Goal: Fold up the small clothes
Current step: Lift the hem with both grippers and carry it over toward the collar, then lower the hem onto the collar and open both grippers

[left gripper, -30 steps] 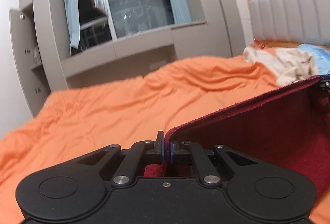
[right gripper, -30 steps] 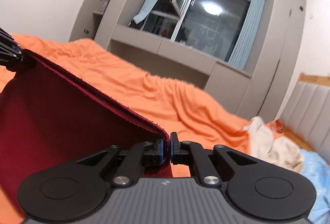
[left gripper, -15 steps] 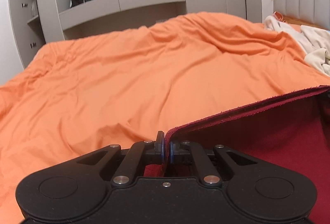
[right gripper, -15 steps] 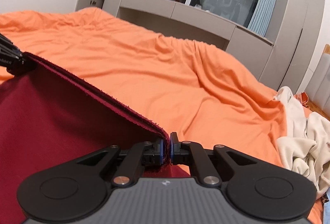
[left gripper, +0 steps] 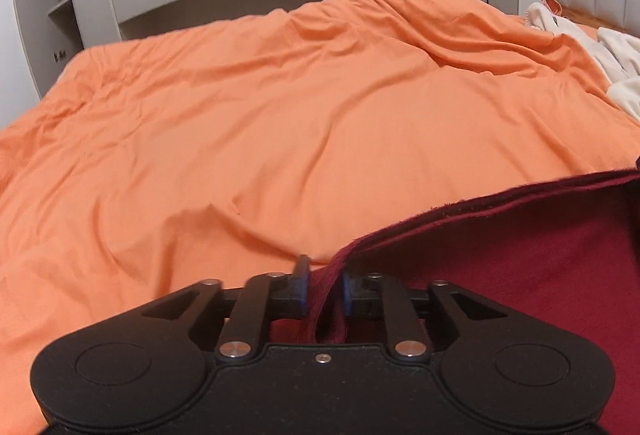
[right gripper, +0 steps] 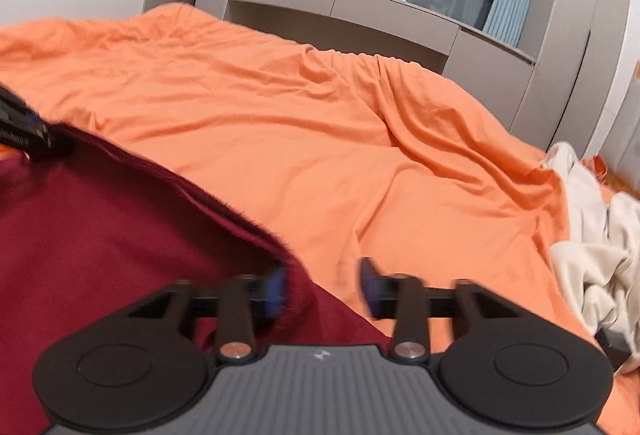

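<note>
Dark red cloth, the small garment (left gripper: 520, 275) being folded, fills the lower right of the left wrist view and the lower left of the right wrist view, lying low over the orange bedcover (left gripper: 280, 115). Its raw top edge runs straight between the two grippers, which suggests each took one corner so the piece could be carried stretched and laid down flat.

The left gripper (left gripper: 324, 289) has just been opening: its jaws stand narrowly apart, with the corner hanging loose in the gap, no longer pinched. The right gripper (right gripper: 322, 289) has also just been opening; its jaws are wider, and the cloth lies against the left pad only. Letting go at bed height likely keeps the edge from bunching.

A pale heap of other clothes (right gripper: 592, 235) waits at the right of the frame.
</note>
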Tool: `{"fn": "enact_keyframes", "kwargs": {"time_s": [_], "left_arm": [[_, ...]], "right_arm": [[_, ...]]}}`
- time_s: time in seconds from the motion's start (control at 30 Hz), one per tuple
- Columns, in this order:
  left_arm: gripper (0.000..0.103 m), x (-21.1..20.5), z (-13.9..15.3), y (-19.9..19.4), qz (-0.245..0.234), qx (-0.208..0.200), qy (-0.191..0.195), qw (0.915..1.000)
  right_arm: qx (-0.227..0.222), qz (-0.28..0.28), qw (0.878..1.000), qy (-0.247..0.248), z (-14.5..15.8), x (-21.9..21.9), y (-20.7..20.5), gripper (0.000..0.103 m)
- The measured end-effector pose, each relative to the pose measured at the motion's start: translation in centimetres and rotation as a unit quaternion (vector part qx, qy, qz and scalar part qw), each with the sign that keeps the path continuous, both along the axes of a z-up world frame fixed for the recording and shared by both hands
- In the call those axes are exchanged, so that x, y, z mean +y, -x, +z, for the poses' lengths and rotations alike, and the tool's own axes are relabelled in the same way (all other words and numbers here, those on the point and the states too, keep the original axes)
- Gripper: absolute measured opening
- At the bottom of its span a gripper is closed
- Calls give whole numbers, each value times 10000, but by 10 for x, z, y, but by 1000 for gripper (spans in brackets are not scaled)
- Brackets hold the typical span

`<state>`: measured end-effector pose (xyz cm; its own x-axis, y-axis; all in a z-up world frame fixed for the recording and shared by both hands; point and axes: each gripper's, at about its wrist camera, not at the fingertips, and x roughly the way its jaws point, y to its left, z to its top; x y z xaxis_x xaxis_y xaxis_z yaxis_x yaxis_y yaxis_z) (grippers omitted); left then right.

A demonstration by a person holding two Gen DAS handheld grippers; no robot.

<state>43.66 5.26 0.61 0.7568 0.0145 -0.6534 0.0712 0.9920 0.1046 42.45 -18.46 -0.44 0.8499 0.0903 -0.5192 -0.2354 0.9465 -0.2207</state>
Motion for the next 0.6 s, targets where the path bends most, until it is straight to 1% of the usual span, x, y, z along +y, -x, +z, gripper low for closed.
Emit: {"fn": "enact_keyframes", "kwargs": {"time_s": [0.03, 0.07, 0.1, 0.13, 0.17, 0.2, 0.23, 0.3, 0.37, 0.4, 0.47, 0.53, 0.6], "left_arm": [[30, 2, 1, 0, 30, 32, 103, 9999], [43, 5, 3, 0, 50, 76, 227, 9997], [59, 9, 5, 0, 64, 124, 382, 9992], [66, 11, 6, 1, 73, 167, 507, 9985], [74, 13, 7, 2, 92, 184, 593, 9980], [74, 14, 10, 5, 133, 155, 635, 9978], [75, 16, 12, 8, 189, 115, 632, 9978], [86, 18, 19, 15, 310, 33, 598, 9977], [92, 20, 26, 23, 413, -89, 579, 9974], [94, 21, 29, 28, 444, -141, 566, 9973], [98, 21, 32, 39, 456, -197, 510, 9975], [101, 22, 34, 53, 485, -253, 417, 9976], [102, 23, 34, 64, 519, -251, 372, 9976]], "right_arm": [[5, -17, 9999, -110, 4, -5, 2, 75], [11, -43, 9998, -200, 7, -11, 3, 78], [-3, -86, 9996, -262, 11, -17, 6, 85], [-18, -121, 9994, -313, 13, -22, 8, 91], [-25, -149, 9993, -357, 16, -28, 12, 93], [-28, -179, 9991, -392, 19, -32, 15, 96], [-24, -226, 9988, -430, 21, -38, 19, 97], [-15, -344, 9982, -500, 24, -49, 26, 98], [0, -434, 9973, -593, 26, -58, 32, 100], [36, -442, 9969, -648, 27, -62, 36, 103], [201, -364, 9965, -720, 25, -66, 40, 103], [395, -291, 9967, -654, 19, -64, 44, 103], [419, -314, 9975, -478, 12, -60, 48, 103]]}}
